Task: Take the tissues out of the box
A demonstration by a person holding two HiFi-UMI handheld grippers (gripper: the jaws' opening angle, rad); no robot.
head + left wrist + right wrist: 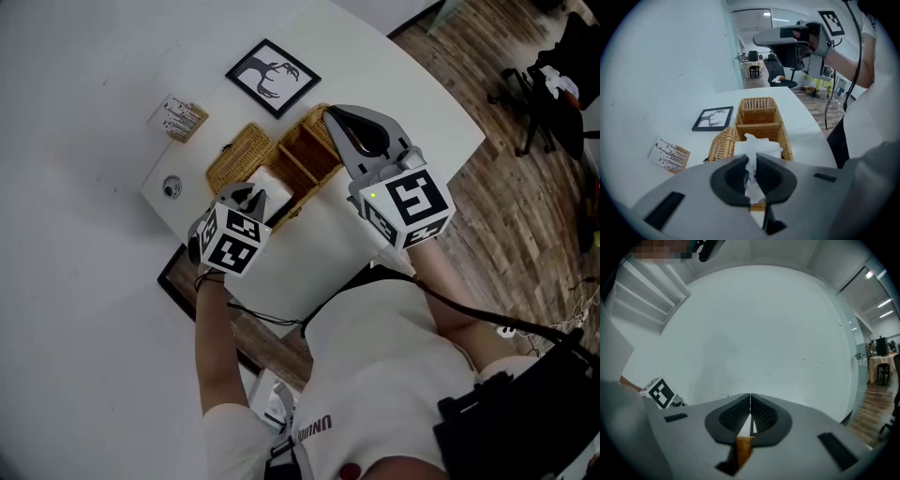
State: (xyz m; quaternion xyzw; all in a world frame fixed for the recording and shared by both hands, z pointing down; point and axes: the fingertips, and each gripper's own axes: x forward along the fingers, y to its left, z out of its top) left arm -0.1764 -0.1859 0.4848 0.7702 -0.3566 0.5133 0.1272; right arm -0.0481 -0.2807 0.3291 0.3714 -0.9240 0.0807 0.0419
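Left hand-held gripper [751,158]: closed on a sheet of tissue [751,143], which is pinched between the pads; pointed steeply down over the box.
Tissue: white, gathered into a crumpled peak. It rises from the white stack in the box compartment nearest the person, and its lower part is not yet free of the stack.
Box [786,143]: woven wicker, divided into compartments, set on the white counter [806,131]. A curved woven piece [721,143], apparently the lid, lies open on the side toward the card.
Right hand-held gripper [750,399]: closed, with nothing held; kept roughly level above the far end of the box, apart from it.
Handling (judged): very light, soft and limp, easily torn. A following sheet may be dragged up with it.
Hold point (judged): the raised middle fold of the top sheet — not the flat edges. The light box may need steadying.
Other items: framed deer picture [713,118] and printed card [669,154] — both on the counter beside the box.
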